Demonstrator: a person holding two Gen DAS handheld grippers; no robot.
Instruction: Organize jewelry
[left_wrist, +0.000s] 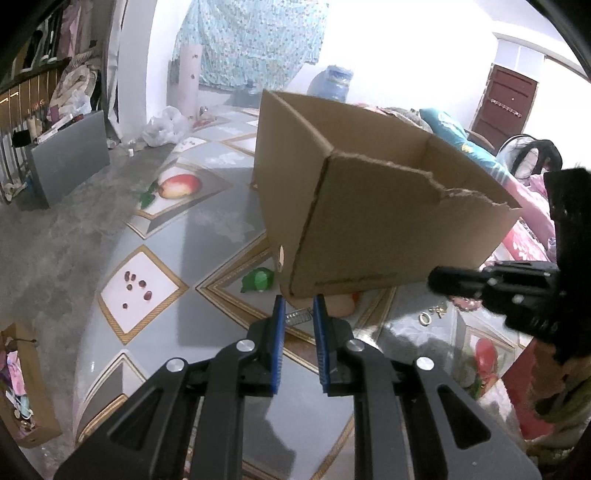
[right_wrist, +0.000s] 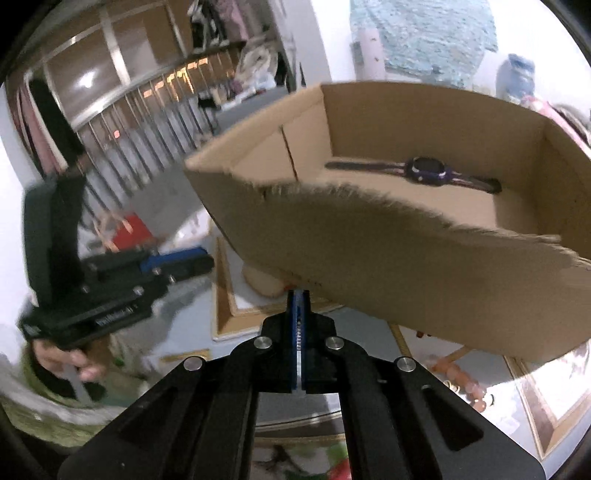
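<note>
We note one patterned counter (left_wrist: 221, 229), printed with fruit and diamond tiles, carrying everything. One open cardboard box (left_wrist: 369, 229) stands on it, its near rim torn ragged. Inside, on the box floor toward the far wall, lies one wristwatch (right_wrist: 428, 171), dark blue case, strap laid out flat.

Left tool (left_wrist: 299, 314) points down at a slant toward the box's near lower corner, its blue pads standing a narrow gap apart, with a small metal spring-like piece (left_wrist: 297, 316) seen between the tips; we cannot tell whether the pads press on it. A hand (right_wrist: 70, 360) grips its handle from below.

Right tool (right_wrist: 299, 295) is angled down at the box's near wall, pads clenched together with nothing between them.

Beside the box on the counter: one small gold ring (left_wrist: 424, 318) and one strand of orange beads (right_wrist: 461, 376), partly under the box's edge.
</note>
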